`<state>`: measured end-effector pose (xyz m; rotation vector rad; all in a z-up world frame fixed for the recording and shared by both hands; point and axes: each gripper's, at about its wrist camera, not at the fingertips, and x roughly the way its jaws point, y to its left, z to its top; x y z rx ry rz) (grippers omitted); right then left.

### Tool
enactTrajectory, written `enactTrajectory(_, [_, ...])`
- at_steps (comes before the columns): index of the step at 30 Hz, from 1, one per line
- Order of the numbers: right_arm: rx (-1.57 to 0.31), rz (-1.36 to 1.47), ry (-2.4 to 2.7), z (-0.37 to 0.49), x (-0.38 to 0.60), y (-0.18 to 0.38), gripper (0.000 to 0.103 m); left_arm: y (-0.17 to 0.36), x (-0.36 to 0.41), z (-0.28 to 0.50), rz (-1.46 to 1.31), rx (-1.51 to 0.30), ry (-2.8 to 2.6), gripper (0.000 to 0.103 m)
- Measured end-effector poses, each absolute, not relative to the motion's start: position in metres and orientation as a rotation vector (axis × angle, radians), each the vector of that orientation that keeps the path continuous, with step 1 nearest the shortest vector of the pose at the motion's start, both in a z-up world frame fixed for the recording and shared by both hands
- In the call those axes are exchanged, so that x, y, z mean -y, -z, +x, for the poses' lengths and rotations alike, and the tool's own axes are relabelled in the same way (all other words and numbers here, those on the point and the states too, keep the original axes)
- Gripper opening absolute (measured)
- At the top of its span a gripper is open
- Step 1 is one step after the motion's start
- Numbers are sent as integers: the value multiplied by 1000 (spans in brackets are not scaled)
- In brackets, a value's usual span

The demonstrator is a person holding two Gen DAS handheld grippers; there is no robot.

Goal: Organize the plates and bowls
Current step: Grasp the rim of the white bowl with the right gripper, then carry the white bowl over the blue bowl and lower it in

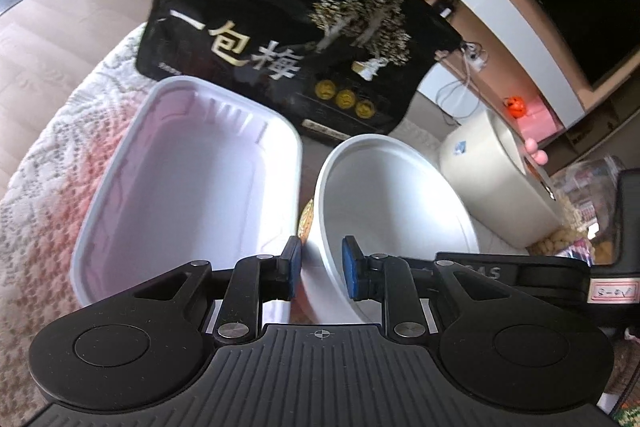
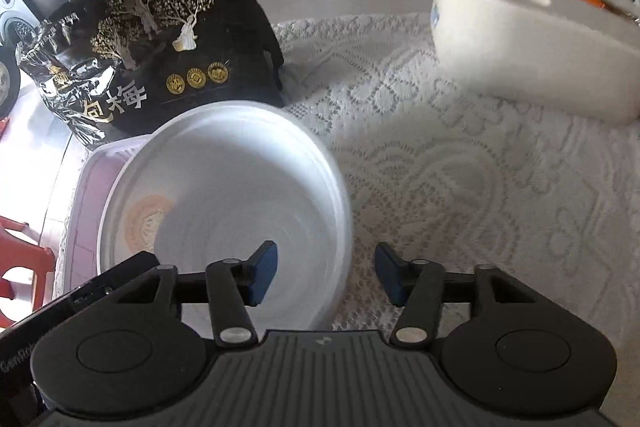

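A white round paper bowl point(image 1: 396, 203) is tilted and lifted beside a white rectangular plastic tray point(image 1: 192, 187). My left gripper point(image 1: 322, 267) is shut on the bowl's near rim, one pad inside and one outside. In the right wrist view the same bowl point(image 2: 224, 195) hangs partly over the tray point(image 2: 96, 179). My right gripper point(image 2: 326, 275) is open; its left finger point(image 2: 262, 273) is over the bowl's inside and its right finger point(image 2: 390, 277) is outside, over the lace cloth. The bowl's rim stands between the fingers without touching them.
A black snack bag point(image 1: 280, 27) with gold print stands behind the tray, also in the right wrist view point(image 2: 160, 39). A cream ceramic container point(image 2: 528, 39) sits at the far right on the white lace tablecloth point(image 2: 460, 179). The table edge and wood floor lie to the left.
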<state>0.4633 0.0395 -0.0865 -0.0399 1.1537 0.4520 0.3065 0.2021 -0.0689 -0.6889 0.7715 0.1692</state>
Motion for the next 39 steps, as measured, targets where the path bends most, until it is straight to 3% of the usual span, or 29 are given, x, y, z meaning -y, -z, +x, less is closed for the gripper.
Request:
enactTrajectory(10, [-1093, -7, -518, 425, 1, 47, 33, 30, -164, 279, -579, -746, -156, 24])
enactTrajectory(18, [-990, -14, -542, 358, 67, -5, 33, -33, -98, 222, -464, -666, -90, 26])
enactTrajectory(25, [-913, 0, -546, 297, 135, -38, 34, -56, -49, 187, -425, -681, -18, 26])
enactTrajectory(30, [-903, -12, -505, 274, 174, -35, 35, -51, -21, 183, -413, -751, 80, 26])
enactTrajectory(39, [-976, -107, -439, 267, 195, 22, 36, 10, 1, 197, -372, -963, 103, 22])
